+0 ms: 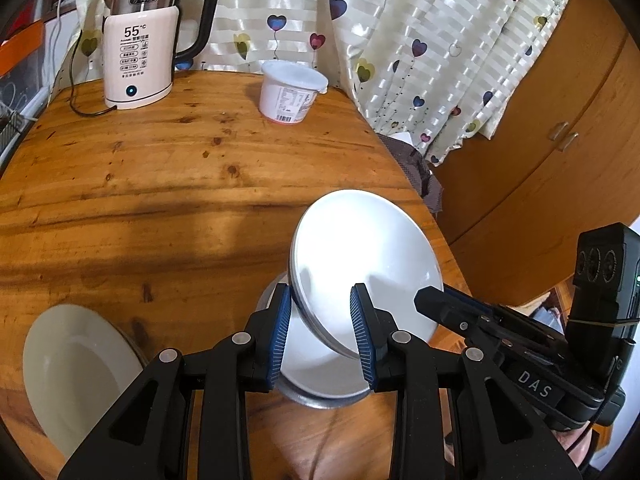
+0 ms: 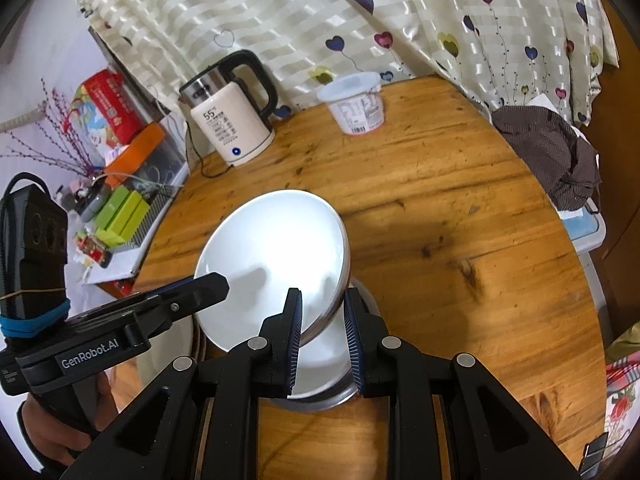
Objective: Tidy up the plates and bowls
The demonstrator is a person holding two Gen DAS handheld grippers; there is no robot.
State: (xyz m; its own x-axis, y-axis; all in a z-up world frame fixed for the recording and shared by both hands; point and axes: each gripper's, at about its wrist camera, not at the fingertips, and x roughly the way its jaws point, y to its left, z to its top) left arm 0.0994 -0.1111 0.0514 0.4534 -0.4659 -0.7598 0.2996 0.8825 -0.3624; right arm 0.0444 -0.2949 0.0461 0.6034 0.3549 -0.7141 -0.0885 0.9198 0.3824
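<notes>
Currently, your left gripper (image 1: 322,312) and right gripper (image 2: 322,316) each clamp opposite rims of one tilted white plate (image 1: 366,272), raised between both finger pairs above a bowl (image 1: 320,380).

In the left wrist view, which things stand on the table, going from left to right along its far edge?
Kettle → white plastic tub. Past the wooden table edge, further right, dark cloth → wooden cabinet.

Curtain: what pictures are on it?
Little hearts on thin stems, over cream stripes; the curtain shows best in the right wrist view.
</notes>
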